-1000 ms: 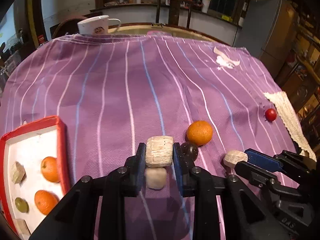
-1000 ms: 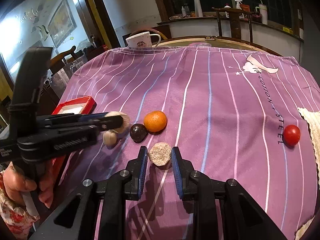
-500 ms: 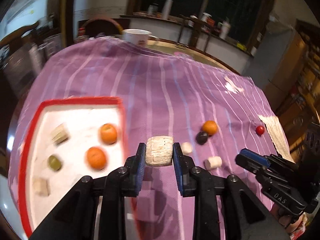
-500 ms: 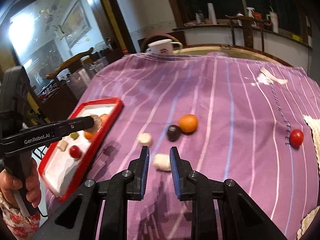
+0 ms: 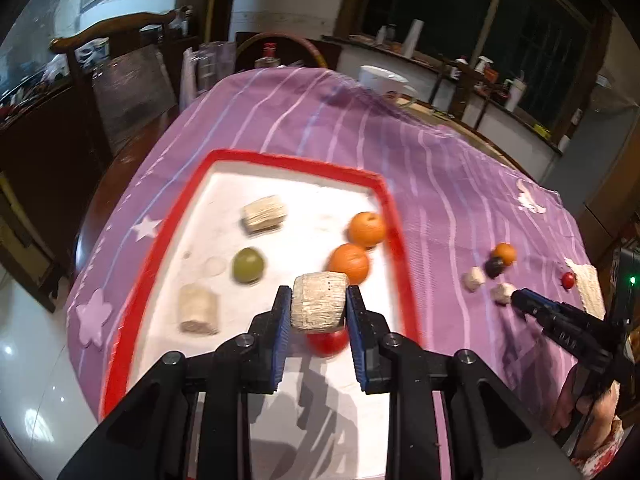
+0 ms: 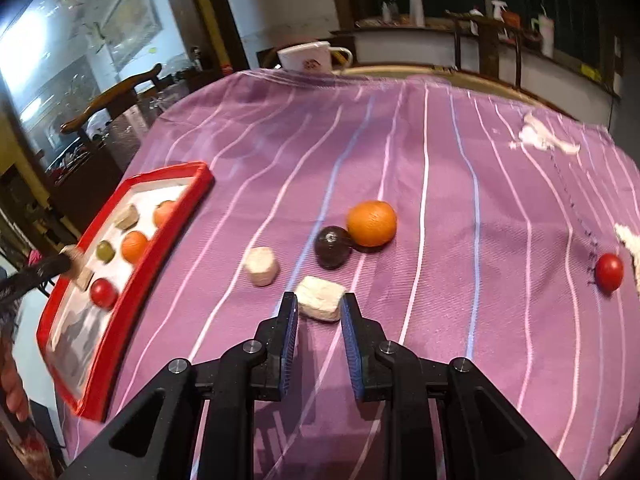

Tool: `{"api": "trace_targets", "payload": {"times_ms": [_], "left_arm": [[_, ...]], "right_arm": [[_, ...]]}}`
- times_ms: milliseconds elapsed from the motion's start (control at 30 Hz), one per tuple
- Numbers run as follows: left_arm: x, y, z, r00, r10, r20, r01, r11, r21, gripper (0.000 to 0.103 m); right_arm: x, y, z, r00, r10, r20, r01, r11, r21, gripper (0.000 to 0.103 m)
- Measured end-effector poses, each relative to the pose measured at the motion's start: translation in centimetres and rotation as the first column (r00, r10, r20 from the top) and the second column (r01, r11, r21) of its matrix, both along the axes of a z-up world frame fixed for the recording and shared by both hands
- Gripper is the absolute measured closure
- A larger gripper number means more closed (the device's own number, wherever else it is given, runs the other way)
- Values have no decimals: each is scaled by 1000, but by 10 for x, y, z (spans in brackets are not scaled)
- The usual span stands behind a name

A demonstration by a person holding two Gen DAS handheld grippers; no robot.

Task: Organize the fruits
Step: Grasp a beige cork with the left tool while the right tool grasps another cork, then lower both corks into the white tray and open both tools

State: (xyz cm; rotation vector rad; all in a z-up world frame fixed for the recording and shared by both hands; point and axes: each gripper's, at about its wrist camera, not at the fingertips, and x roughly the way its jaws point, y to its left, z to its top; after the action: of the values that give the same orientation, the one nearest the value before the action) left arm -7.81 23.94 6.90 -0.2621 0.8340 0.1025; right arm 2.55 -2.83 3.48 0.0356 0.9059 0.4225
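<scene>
My left gripper (image 5: pixel 318 296) is shut on a beige ridged cylinder piece (image 5: pixel 320 310) and holds it above the white tray with the red rim (image 5: pixel 296 162). Two oranges (image 5: pixel 366 229), a green fruit (image 5: pixel 248 266), two beige pieces (image 5: pixel 264 214) and a red tomato (image 5: pixel 328 342) lie in the tray. My right gripper (image 6: pixel 318 304) is shut on a pale beige piece (image 6: pixel 321 294) that rests on the purple striped cloth (image 6: pixel 440 200). Beyond it lie an orange (image 6: pixel 372 223), a dark fruit (image 6: pixel 332 247), a small beige piece (image 6: pixel 261 266) and, far right, a red tomato (image 6: pixel 609 272).
A white mug (image 6: pixel 308 60) stands at the far edge of the table. A woven cream mat (image 5: pixel 586 288) lies at the right edge. Dark wooden chairs (image 5: pixel 120 64) and a counter with bottles stand behind. A hand (image 5: pixel 588 408) holds the right gripper's handle.
My left gripper has carried its beige piece leftward from the loose fruit to above the tray. The right gripper has stayed at its pale piece while its view swung toward the tray.
</scene>
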Motion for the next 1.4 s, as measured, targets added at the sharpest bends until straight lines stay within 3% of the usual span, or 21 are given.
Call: {"api": "trace_targets", "payload": {"times_ms": [100,300,433,700,833,933,1033,1233,1400], "left_arm": [[-3,8,-6,1000,24,-15,-24,1000,8,77],[-2,20,-22,996,57,-64,-56,998,8,77],[-1,19,-29,995,58,-85,-56,998,26,77],[-5,28,-23,995,85,-60,-85,996,1,74],[-12,42,-16,990,140,-32,-142,987,-69,37],[-18,54,-10,985,174,-15,-174,977,-127,29],[-26,64,-3,972,236,4,-234,963,-132,11],[-40,72,8,954,293,59,-288,954,-81,9],[-41,72,6,945,321,69,-323,946,24,9]], "right_arm": [[6,0,-3,1000,-1,-15,2,999,34,76],[9,17,0,1000,6,21,-5,1000,-29,70],[16,24,-10,1000,11,-5,-11,997,-73,70],[3,22,2,1000,9,13,-9,1000,-12,73],[-17,45,25,995,94,26,-96,994,61,73],[-39,79,36,976,214,29,-216,972,92,72],[-62,120,39,941,337,35,-339,937,83,72],[-83,181,17,891,454,8,-454,891,-1,72],[-82,204,-4,888,458,-25,-459,887,-52,72]]}}
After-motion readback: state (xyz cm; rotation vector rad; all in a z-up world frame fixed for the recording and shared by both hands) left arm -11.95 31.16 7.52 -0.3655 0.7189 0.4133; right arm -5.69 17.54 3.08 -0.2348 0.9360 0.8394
